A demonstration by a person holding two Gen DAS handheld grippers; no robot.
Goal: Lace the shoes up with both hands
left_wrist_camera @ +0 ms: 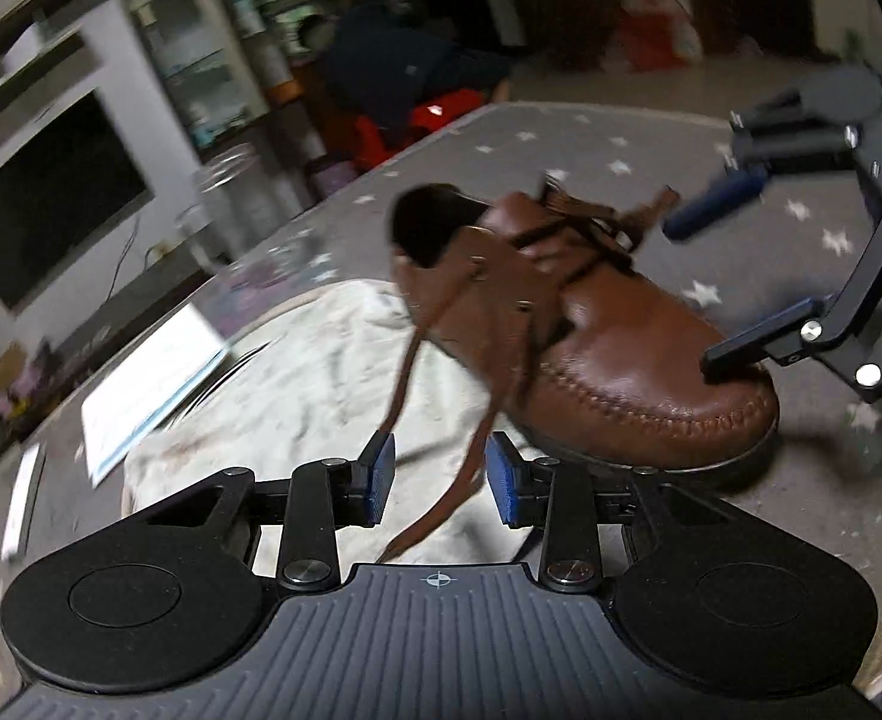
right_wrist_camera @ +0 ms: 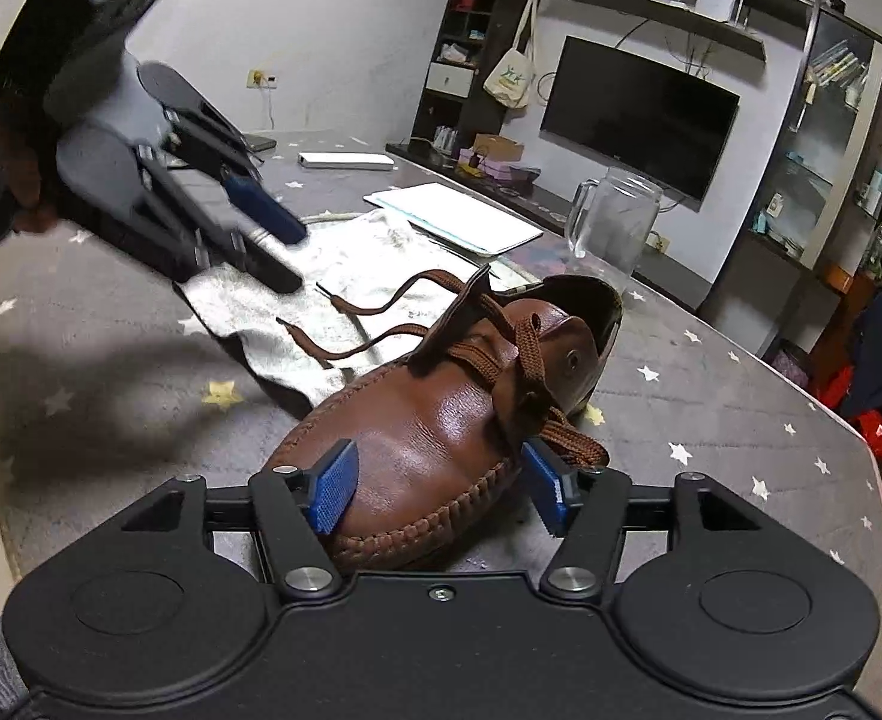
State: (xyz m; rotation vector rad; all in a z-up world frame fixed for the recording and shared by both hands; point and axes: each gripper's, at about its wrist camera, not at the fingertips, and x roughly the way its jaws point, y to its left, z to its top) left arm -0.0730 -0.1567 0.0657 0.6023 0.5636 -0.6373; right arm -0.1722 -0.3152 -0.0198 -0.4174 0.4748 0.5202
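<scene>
A brown leather shoe (left_wrist_camera: 597,348) (right_wrist_camera: 441,408) lies on the grey star-print tablecloth (right_wrist_camera: 711,420), toe toward the right wrist camera. Its brown laces (left_wrist_camera: 405,396) (right_wrist_camera: 375,300) are threaded loosely; two free ends trail over a white cloth (right_wrist_camera: 345,258), and a loop (right_wrist_camera: 573,444) hangs at the shoe's side. My left gripper (left_wrist_camera: 441,474) (right_wrist_camera: 291,255) is open above the cloth, with the two lace ends showing between its fingers, not held. My right gripper (right_wrist_camera: 444,486) (left_wrist_camera: 693,294) is open, straddling the toe, one finger resting on the leather.
A glass mug (right_wrist_camera: 615,216) stands behind the shoe's heel. White papers (right_wrist_camera: 459,216) (left_wrist_camera: 153,378) lie beyond the cloth, and a flat white box (right_wrist_camera: 345,161) farther back. A TV (right_wrist_camera: 639,114) and shelves stand past the table's far edge.
</scene>
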